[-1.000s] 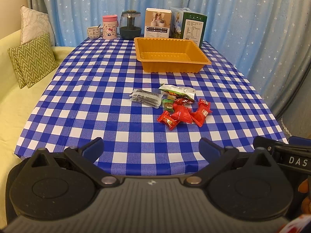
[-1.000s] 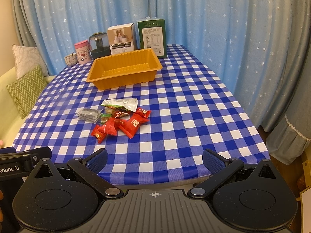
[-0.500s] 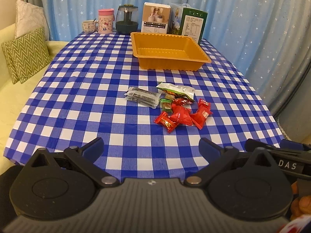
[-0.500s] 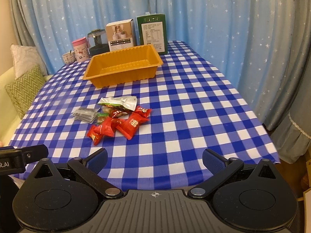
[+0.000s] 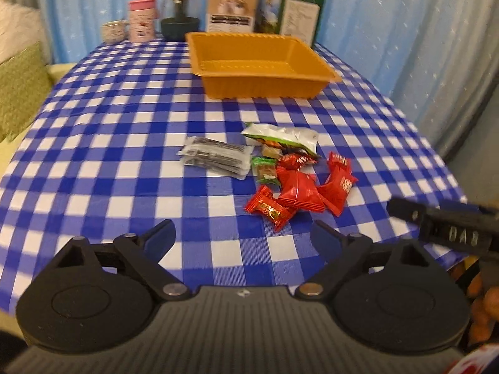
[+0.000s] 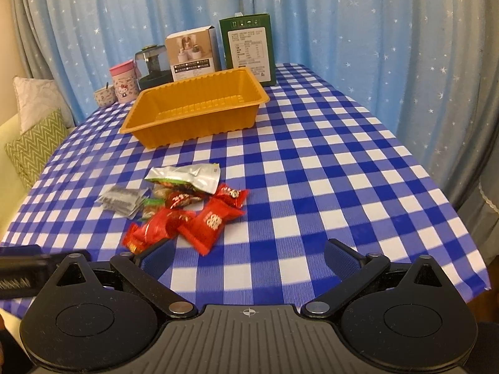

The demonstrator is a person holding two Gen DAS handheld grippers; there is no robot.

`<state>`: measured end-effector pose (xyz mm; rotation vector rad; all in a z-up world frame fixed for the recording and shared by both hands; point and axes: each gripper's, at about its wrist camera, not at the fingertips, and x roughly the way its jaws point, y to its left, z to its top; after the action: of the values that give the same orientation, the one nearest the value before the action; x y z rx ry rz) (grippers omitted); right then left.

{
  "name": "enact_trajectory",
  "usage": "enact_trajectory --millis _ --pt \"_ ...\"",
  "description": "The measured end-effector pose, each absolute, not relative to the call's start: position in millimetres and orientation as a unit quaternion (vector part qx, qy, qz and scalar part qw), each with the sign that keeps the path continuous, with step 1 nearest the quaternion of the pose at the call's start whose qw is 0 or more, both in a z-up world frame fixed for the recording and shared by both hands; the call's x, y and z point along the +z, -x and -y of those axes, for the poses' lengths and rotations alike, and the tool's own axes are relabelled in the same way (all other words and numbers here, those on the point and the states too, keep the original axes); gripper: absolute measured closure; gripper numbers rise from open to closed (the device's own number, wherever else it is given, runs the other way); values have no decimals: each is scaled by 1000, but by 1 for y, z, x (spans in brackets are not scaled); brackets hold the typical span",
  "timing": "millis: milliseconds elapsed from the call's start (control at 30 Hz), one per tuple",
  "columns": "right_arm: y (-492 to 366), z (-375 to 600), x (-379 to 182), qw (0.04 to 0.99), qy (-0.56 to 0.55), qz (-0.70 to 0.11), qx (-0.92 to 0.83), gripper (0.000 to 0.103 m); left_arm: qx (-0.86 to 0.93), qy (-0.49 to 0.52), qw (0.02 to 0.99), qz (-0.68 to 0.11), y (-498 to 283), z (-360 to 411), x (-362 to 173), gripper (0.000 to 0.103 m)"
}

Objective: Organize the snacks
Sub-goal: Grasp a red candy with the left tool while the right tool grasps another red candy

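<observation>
Nothing of the sorting is judged to be done yet. The orange plastic tray (image 6: 162,118) is seen empty in the upper middle of both views, and every snack lies loose on the worktop (image 6: 312,162) below it, in the middle of the frame. The pile is made up of a silver foil pouch (image 5: 280,134) at its top, a flat dark packet (image 5: 215,157) to its left, a small green-wrapped sweet (image 5: 265,170), and several red wrapped candies (image 5: 299,187) touching or overlapping one another. All of these are left to be moved, presumably into the tray.

The left gripper (image 5: 243,233) is held low at the near edge of the worktop, its jaws wide apart and holding nothing. The right gripper (image 6: 248,254) is likewise held with its jaws spread and bare, the nearest red candy lying just beyond its left finger.

The worktop is covered with a blue-and-white checked cloth. Along its far edge, at the top of the frame, a small cup (image 6: 104,96), a pink tumbler (image 6: 124,84), a dark glass jar (image 6: 152,65), a beige carton (image 6: 193,53) and a green carton (image 6: 248,46) are lined up. Pale blue star-printed curtains (image 6: 358,31) close off the room behind. At the left edge a yellow sofa with a green zigzag cushion (image 6: 34,143) is seen.
</observation>
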<state>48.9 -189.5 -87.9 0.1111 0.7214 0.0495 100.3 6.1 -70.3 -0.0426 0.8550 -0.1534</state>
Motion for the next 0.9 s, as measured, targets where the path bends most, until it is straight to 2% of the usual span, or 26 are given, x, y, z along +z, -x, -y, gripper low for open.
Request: enact_trajectory --millis 33,67,233,300,433,533,567,633,700,800,900 --pt "-53 190 -90 933 -57 -354 25 21 -83 13 907 -413 -105 -3 -75 13" --pt "-58 191 -93 932 -61 -357 25 22 -91 7 906 -414 -110 -2 -79 16" --pt "-74 192 -105 929 -66 -364 25 22 -134 -12 899 -417 -136 8 -100 25" --pt "-79 191 -110 927 -66 -368 25 22 -155 -34 897 -413 -142 15 -106 32" --pt "-87 192 -119 924 -67 -375 26 22 -187 -86 891 -404 -153 25 -117 40" --pt "-92 190 -122 923 -68 -376 29 22 -207 -103 887 -400 -158 24 -121 51" --pt "-93 190 -123 923 -69 -377 31 22 -212 -107 884 -403 -159 24 -121 59" --pt "-96 187 -125 923 -69 -377 34 22 -221 -116 881 -402 -161 23 -124 62" --pt "-100 183 -127 923 -67 -377 37 22 -224 -109 879 -406 -162 21 -123 74" --pt "-105 178 -127 923 -68 -376 43 22 -211 -110 882 -407 -161 19 -119 81" --pt "-109 171 -127 923 -70 -375 50 22 -191 -105 888 -405 -158 13 -116 83"
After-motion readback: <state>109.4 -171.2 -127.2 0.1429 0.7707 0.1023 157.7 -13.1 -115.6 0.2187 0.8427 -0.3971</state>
